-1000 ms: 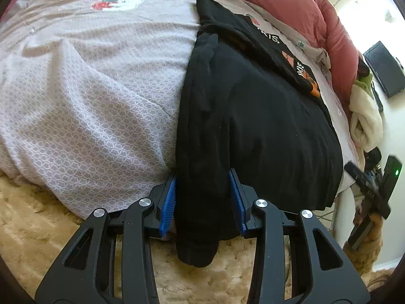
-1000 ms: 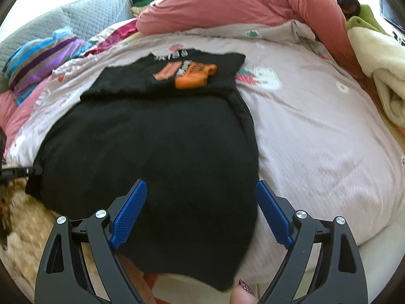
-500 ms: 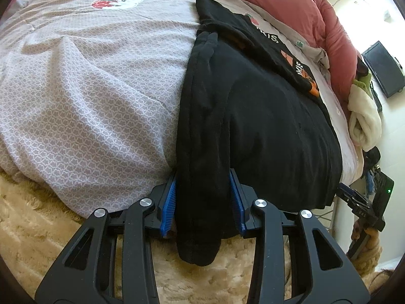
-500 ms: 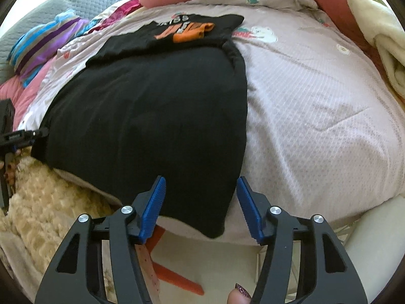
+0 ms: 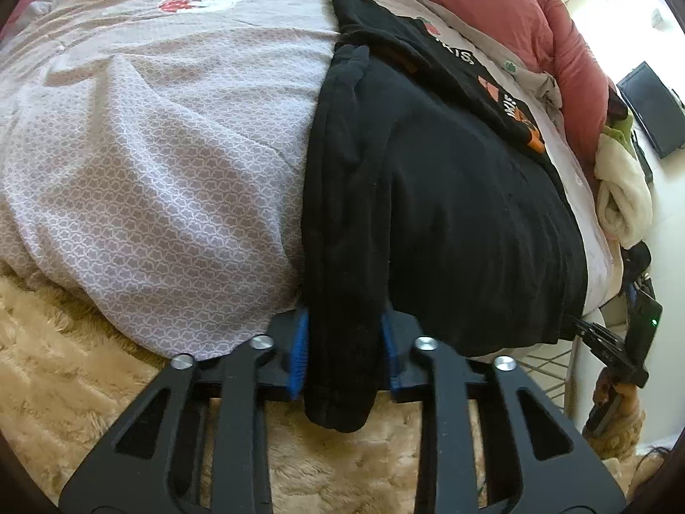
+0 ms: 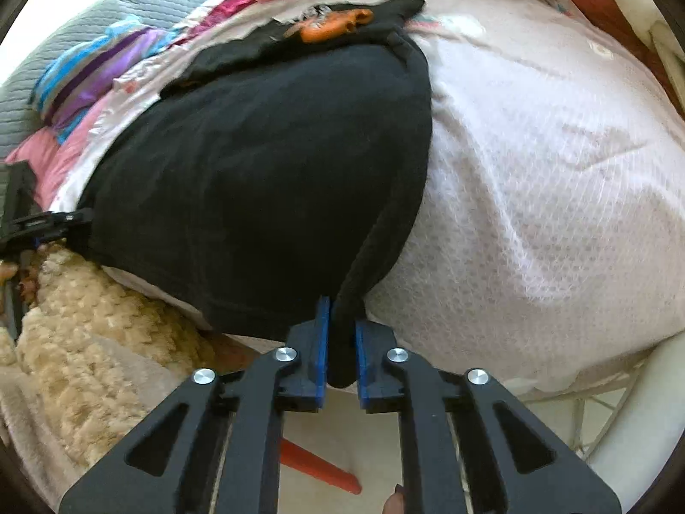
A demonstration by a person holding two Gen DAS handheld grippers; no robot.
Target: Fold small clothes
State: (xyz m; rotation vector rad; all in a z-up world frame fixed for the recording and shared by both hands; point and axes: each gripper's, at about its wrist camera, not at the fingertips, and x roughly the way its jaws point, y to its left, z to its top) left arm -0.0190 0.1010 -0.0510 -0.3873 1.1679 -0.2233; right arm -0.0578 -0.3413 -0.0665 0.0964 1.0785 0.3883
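A black garment (image 5: 449, 214) (image 6: 257, 162) lies spread on the patterned bed sheet (image 5: 171, 171), its near hem hanging over the bed's edge. My left gripper (image 5: 344, 351) has the garment's rolled left edge between its blue pads; the jaws are closing and both pads touch the cloth. My right gripper (image 6: 341, 342) is shut on the garment's near right corner, which bunches into a thin rope between the pads. Each gripper also shows at the other view's edge: left gripper (image 6: 43, 222), right gripper (image 5: 608, 338). A second black shirt with orange print (image 5: 471, 68) (image 6: 329, 28) lies beyond.
A red duvet (image 5: 492, 0) is heaped at the far side. A beige fluffy blanket (image 5: 64, 364) (image 6: 85, 321) lies below the bed's edge. There are a striped pillow (image 6: 85, 73), a cream towel (image 5: 620, 197), a dark screen (image 5: 650, 107) and an orange bar on the floor (image 6: 317, 467).
My right gripper dropped to the garment's near right corner and its wide jaws shut on it. My left gripper's jaws narrowed on the rolled edge without shifting.
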